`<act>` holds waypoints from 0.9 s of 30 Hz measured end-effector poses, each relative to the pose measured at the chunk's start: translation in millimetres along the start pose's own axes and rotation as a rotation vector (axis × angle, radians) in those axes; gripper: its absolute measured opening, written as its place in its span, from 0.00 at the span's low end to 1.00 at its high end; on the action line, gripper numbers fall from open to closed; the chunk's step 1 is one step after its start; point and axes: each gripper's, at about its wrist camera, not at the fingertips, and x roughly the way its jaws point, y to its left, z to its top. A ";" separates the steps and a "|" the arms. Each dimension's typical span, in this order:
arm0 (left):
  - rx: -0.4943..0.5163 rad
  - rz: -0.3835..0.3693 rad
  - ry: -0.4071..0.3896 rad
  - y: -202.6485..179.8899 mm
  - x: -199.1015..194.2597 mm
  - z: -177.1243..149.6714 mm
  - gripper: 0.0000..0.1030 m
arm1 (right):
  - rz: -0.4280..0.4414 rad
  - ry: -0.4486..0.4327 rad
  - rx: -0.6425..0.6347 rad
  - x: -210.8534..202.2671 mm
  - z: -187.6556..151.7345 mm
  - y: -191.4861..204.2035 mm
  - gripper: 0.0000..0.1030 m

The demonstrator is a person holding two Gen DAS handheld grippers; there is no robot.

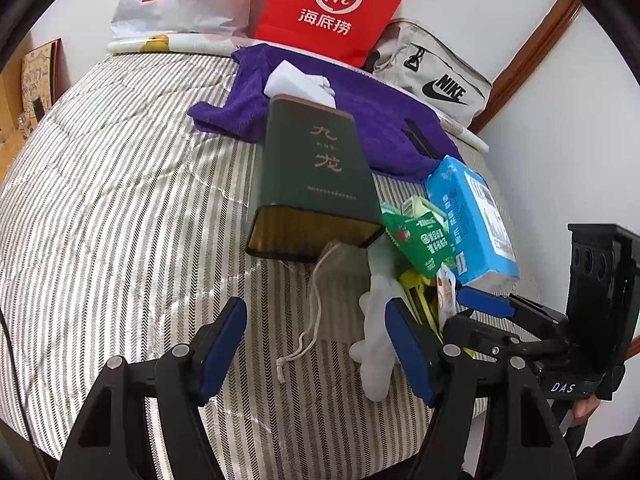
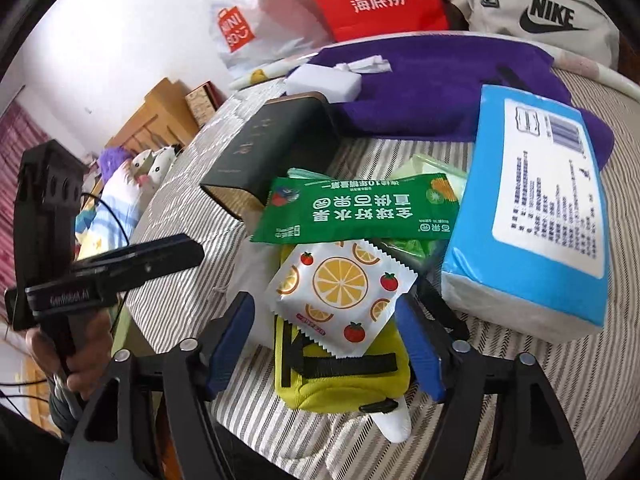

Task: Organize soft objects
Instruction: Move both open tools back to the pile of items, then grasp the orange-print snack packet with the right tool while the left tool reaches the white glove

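Left gripper (image 1: 316,346): jaws wide, above striped bedding (image 1: 120,200)
Right gripper (image 2: 326,346): jaws wide, straddling yellow pouch (image 2: 340,384)

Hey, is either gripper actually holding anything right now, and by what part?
Nothing is held. The left gripper and the right gripper are both open; the right one straddles the yellow pouch.

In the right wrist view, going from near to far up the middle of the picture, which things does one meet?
Yellow-green pouch → white packet with orange slices → green packet → purple towel → red bag.
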 end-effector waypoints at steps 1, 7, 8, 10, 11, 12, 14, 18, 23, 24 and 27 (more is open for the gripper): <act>0.001 0.000 0.002 0.5 1.2 -0.7 0.68 | 0.000 -0.004 0.005 1.2 -0.2 0.3 0.71; 0.010 0.012 0.003 1.9 4.7 -3.8 0.68 | 0.014 -0.004 0.063 11.8 4.3 -3.1 0.71; 0.011 0.013 0.005 2.3 5.2 -3.9 0.68 | 0.012 -0.008 0.068 12.4 5.2 -3.3 0.71; 0.011 0.013 0.010 2.4 6.8 -4.5 0.68 | 0.016 -0.025 0.079 12.6 6.9 -3.3 0.71; 0.011 0.013 0.012 2.5 7.5 -4.9 0.68 | 0.024 -0.035 0.085 12.3 7.8 -3.4 0.71; 0.012 0.014 0.014 2.5 7.8 -5.4 0.68 | 0.033 -0.042 0.089 11.8 8.1 -3.7 0.71; 0.013 0.015 0.016 2.5 7.8 -6.2 0.68 | 0.045 -0.044 0.092 11.5 8.6 -5.4 0.71; 0.012 0.018 0.016 3.3 6.0 -7.6 0.68 | 0.040 -0.042 0.084 9.2 4.8 -9.9 0.58; 0.005 0.005 0.020 3.0 4.4 -8.8 0.68 | 0.052 -0.041 0.080 3.5 -1.4 -16.3 0.44; 0.004 0.003 0.022 2.4 4.4 -8.9 0.68 | 0.050 -0.043 0.077 2.9 -2.7 -17.0 0.41; 0.011 0.008 0.021 -0.2 3.5 -9.9 0.68 | 0.063 -0.057 0.069 -1.2 -5.0 -17.3 0.29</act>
